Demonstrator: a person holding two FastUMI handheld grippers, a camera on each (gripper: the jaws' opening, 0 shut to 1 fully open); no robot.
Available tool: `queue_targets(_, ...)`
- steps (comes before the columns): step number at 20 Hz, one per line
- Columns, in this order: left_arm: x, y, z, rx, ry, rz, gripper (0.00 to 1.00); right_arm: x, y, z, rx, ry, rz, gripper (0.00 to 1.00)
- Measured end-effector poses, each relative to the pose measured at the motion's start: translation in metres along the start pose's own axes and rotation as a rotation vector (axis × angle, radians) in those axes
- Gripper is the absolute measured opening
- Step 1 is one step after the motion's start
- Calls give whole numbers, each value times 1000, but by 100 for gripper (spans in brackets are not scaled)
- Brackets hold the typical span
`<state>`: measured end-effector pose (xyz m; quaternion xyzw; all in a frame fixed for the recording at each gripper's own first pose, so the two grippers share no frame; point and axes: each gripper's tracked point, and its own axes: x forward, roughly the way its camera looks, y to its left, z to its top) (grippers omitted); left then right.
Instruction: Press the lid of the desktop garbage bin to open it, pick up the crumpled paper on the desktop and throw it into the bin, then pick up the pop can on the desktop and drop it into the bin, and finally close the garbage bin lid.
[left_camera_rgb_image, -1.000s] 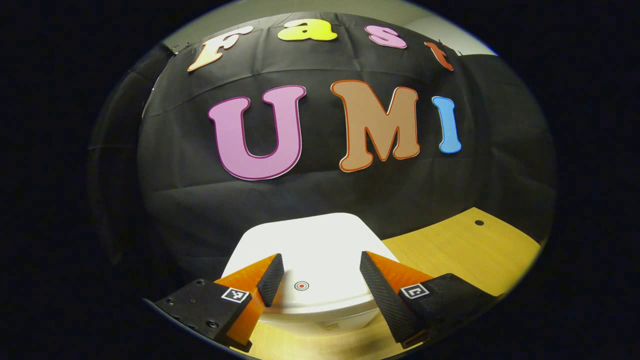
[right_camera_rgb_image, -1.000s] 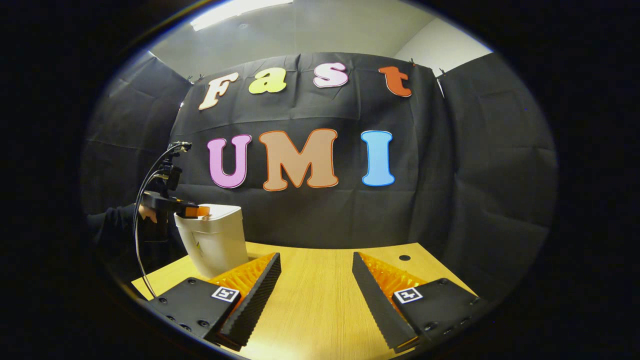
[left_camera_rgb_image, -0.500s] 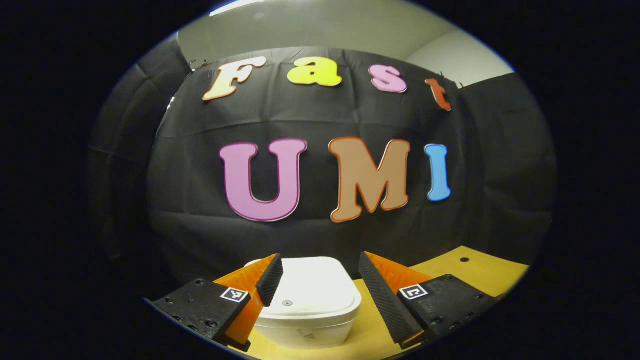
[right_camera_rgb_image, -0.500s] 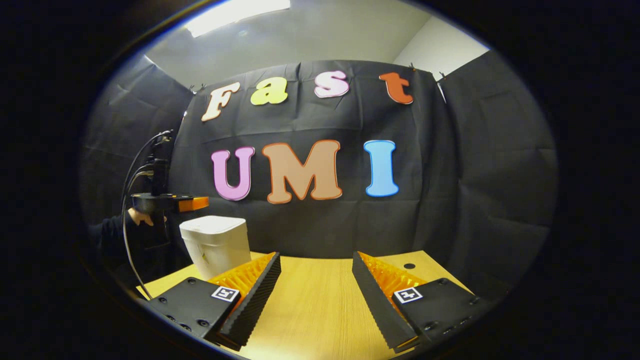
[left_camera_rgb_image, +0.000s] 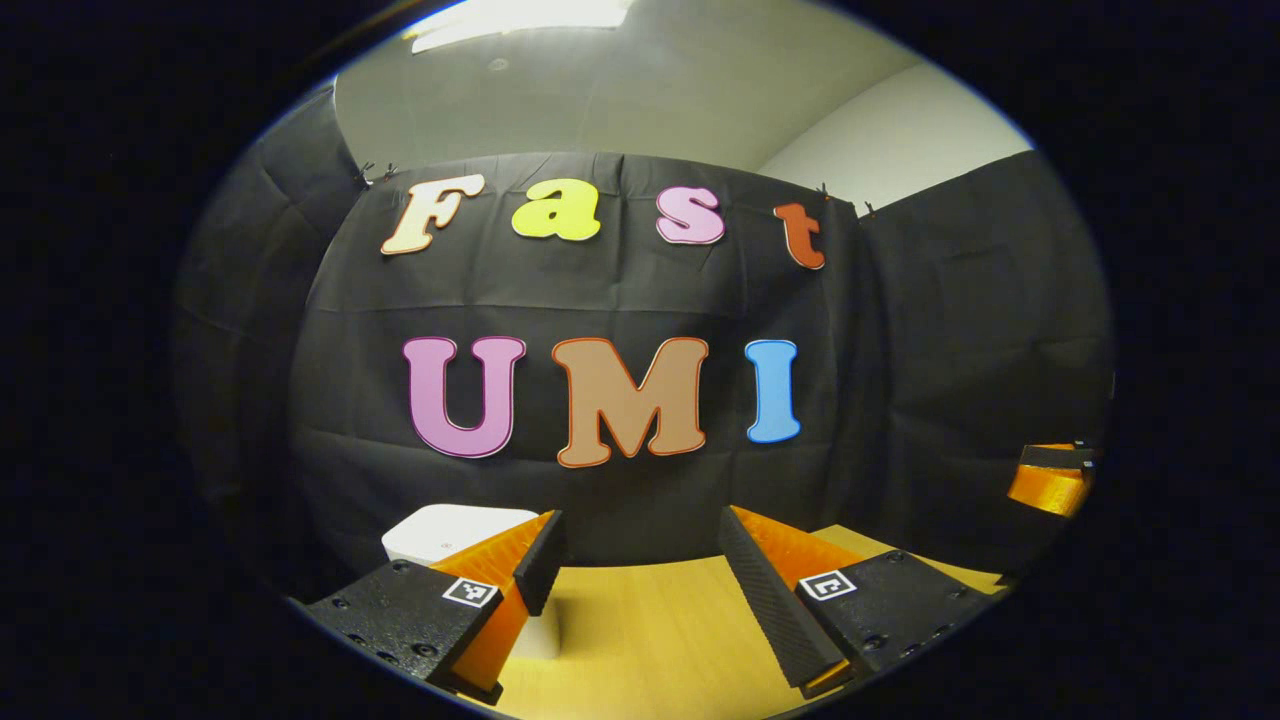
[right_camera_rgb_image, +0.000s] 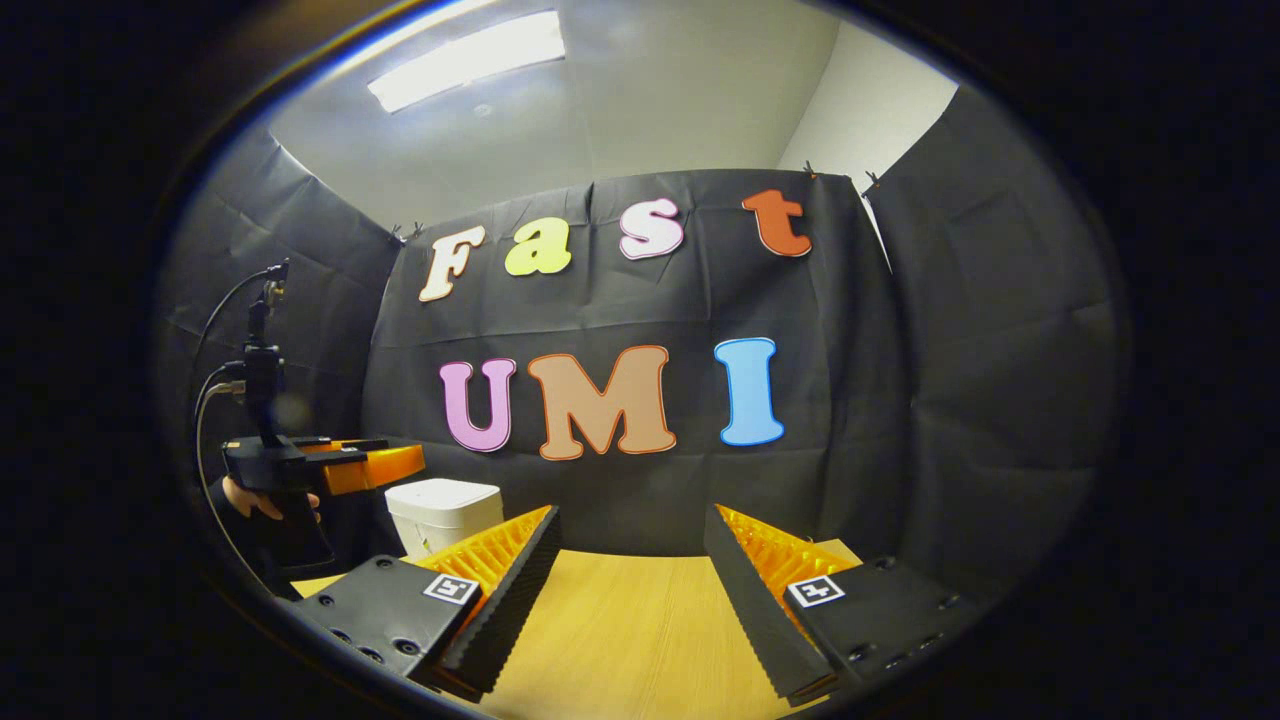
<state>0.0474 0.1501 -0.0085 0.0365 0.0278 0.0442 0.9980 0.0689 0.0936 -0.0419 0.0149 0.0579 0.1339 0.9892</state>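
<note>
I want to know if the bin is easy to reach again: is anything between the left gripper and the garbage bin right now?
Nothing visible. In the right gripper view the left gripper hangs in open air just above and left of the white garbage bin, lid down. Bare wooden desktop lies beside it.

Illumination comes from a ceiling light panel (right_camera_rgb_image: 468, 60), bright to the point of glare in the right gripper view and clipped white at the top of the left gripper view. Below that panel the ceiling fades from pale grey to dimmer tones toward the booth cloth, which reads dark and flat with faint creases. The wooden table (right_camera_rgb_image: 620, 640) is evenly lit and warm, with soft shadow under the white bin (left_camera_rgb_image: 440, 535). Both views bow strongly toward the edges. The hand (right_camera_rgb_image: 262, 497) left of the panel's fall is dim and slightly soft.
</note>
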Motion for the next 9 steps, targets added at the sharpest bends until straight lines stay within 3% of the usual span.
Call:
queue_targets(5, -44, -52, -6, -38, -10, 22, 93, -28, -31, 1, 18, -7, -22, 96)
queue_targets(9, -59, -89, -12, -64, 7, -58, 93, -38, -36, 9, 24, -30, -75, 96)
